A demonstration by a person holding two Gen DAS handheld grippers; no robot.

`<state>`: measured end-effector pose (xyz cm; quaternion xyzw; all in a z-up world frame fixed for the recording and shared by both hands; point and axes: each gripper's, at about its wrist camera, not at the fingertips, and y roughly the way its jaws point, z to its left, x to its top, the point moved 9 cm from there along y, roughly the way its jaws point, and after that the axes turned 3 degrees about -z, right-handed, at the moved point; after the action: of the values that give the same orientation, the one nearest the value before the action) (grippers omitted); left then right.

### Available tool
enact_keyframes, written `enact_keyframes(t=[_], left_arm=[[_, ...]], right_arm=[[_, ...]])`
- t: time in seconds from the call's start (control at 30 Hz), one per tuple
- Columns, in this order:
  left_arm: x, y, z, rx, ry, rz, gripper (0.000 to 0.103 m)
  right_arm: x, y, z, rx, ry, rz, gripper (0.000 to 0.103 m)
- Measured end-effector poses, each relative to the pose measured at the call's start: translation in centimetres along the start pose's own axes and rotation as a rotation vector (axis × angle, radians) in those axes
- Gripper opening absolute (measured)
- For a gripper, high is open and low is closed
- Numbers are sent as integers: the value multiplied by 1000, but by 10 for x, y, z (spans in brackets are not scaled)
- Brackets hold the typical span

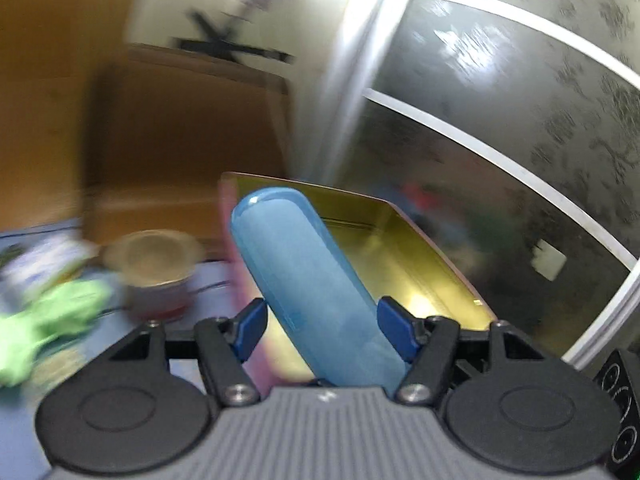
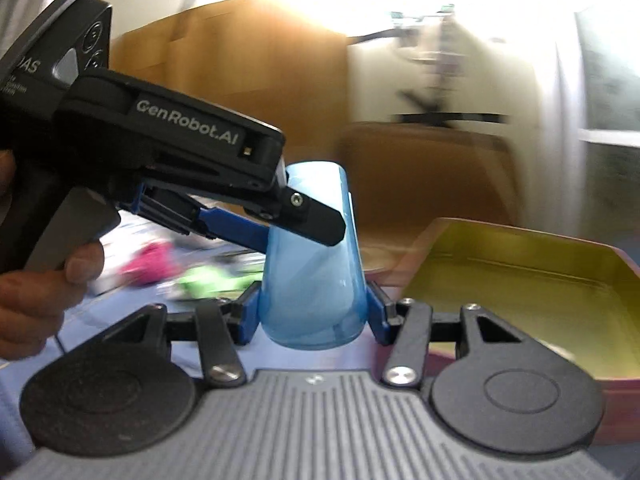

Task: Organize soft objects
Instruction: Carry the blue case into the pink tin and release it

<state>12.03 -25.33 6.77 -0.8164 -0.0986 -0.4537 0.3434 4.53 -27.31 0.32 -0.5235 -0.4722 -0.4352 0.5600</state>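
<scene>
A translucent blue soft case (image 1: pixel 308 280) is held by both grippers. My left gripper (image 1: pixel 320 320) is shut on its lower part, the case sticking up over the open tin box (image 1: pixel 416 256). In the right wrist view the same blue case (image 2: pixel 316 272) stands upright, my right gripper (image 2: pixel 314 316) shut on its lower end. The left gripper's fingers (image 2: pixel 316 220) clamp it higher up from the left. The tin box with a gold inside and pink walls (image 2: pixel 520 280) lies to the right.
A green soft object (image 1: pixel 52 320) and a round metal tin (image 1: pixel 156 272) lie on the blue table at the left. A pink soft object (image 2: pixel 150 262) and the green one (image 2: pixel 208 282) lie behind the case. Wooden furniture stands behind.
</scene>
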Motion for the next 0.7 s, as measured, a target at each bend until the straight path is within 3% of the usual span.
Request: enact_keyframes(t=[0.27, 0.37, 0.43, 0.53, 0.7], left_arm=[[1, 110, -63, -101, 54, 101, 62], [-10, 129, -73, -70, 92, 114, 62], [-16, 133, -74, -38, 121, 108, 62], [-21, 128, -70, -31, 113, 114, 62], [-14, 76, -44, -40, 61, 30, 62]], right_arm=[[-17, 5, -112, -211, 66, 46, 55], [-27, 9, -139, -280, 56, 81, 56], [-36, 9, -153, -344, 51, 108, 59], [-37, 1, -171, -408, 97, 78, 60], [-27, -18, -169, -432, 175, -18, 60]])
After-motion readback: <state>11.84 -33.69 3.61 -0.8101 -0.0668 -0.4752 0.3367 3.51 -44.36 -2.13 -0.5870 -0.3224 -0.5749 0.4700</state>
